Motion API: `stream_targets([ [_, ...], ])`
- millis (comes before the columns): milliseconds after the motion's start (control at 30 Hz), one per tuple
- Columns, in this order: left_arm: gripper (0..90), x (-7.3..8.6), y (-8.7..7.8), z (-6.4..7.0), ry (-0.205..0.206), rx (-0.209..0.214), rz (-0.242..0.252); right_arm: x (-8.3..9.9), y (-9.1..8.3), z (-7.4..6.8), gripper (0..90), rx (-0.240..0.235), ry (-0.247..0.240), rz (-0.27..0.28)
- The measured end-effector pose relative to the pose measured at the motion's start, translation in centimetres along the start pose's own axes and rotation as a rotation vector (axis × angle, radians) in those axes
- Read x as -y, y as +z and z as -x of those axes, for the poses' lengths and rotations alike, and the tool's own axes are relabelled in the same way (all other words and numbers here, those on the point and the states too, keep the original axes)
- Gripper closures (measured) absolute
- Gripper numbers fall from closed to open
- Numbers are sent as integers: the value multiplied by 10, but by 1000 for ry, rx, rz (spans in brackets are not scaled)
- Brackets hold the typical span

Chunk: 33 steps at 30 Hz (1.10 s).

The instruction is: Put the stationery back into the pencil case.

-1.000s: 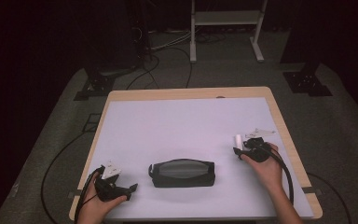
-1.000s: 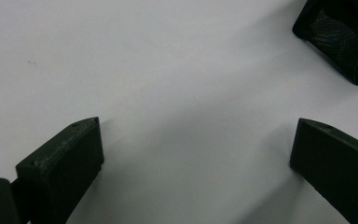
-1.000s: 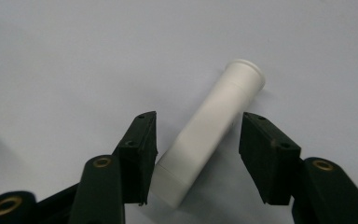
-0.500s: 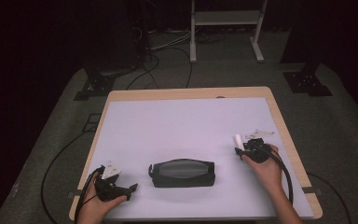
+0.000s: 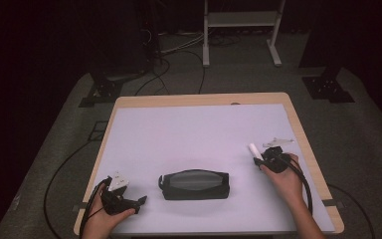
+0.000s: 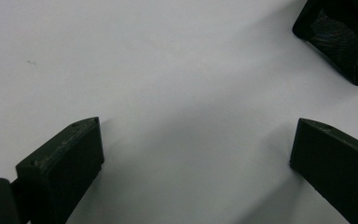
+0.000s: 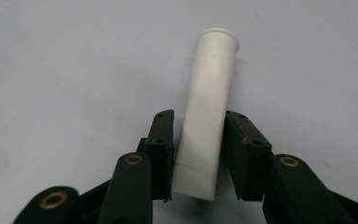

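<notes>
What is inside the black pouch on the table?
That cannot be seen. The black pouch lies shut on the white table; its mesh panel looks grey, but whatever is inside stays hidden.

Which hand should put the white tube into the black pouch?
Probably the right. The right gripper has its jaws closed around the white tube. The left gripper is open and empty beside the black pouch, so it could steady it.
</notes>
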State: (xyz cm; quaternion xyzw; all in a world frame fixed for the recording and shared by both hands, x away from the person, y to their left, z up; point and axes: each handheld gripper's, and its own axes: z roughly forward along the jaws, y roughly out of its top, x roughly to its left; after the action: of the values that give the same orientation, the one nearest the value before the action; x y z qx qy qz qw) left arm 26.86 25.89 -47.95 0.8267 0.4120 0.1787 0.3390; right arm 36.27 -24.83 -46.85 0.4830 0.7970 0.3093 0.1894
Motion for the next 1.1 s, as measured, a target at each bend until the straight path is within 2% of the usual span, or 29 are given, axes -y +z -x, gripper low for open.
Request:
stream_targets([
  [267,18,0,0,0,0,0,0,-2,-1,-1,701,1,8,-27],
  [467,17,0,0,0,0,0,1,-2,-1,0,705,-4,25,-24],
  [633,18,0,0,0,0,0,0,0,-3,3,706,-22,36,-3],
  [833,18,0,0,0,-1,1,0,-1,-13,6,706,-59,56,50],
  [1100,17,0,0,0,-1,1,0,-3,-21,3,706,-106,35,89],
])
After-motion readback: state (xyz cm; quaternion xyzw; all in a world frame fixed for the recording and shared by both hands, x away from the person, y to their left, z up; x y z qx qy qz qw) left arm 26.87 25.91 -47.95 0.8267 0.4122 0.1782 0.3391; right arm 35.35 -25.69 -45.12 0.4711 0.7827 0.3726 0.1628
